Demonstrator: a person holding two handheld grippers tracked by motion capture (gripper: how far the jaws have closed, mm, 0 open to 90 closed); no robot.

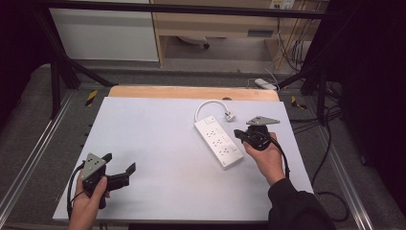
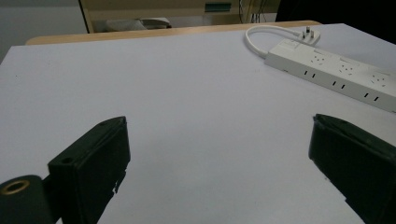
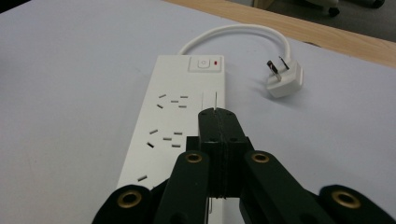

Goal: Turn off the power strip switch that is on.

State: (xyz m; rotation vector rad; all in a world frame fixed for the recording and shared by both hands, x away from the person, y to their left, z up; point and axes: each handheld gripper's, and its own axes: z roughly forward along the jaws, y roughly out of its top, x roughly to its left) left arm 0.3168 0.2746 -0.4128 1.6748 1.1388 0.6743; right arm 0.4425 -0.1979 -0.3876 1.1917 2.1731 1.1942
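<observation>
White power strip (image 1: 219, 140) lying right of the desk's (image 1: 158, 143) centre, plug (image 1: 229, 115) toward the far edge, right gripper (image 1: 238, 134) with jaws pressed together over the strip's right side, left gripper (image 1: 119, 164) spread open near the front-left corner, well apart from it

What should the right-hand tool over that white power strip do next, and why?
Probably ease a little farther down and forward toward the switch: the right gripper, jaws shut, hovers over the power strip, tip short of that button. Contact cannot be told.
</observation>
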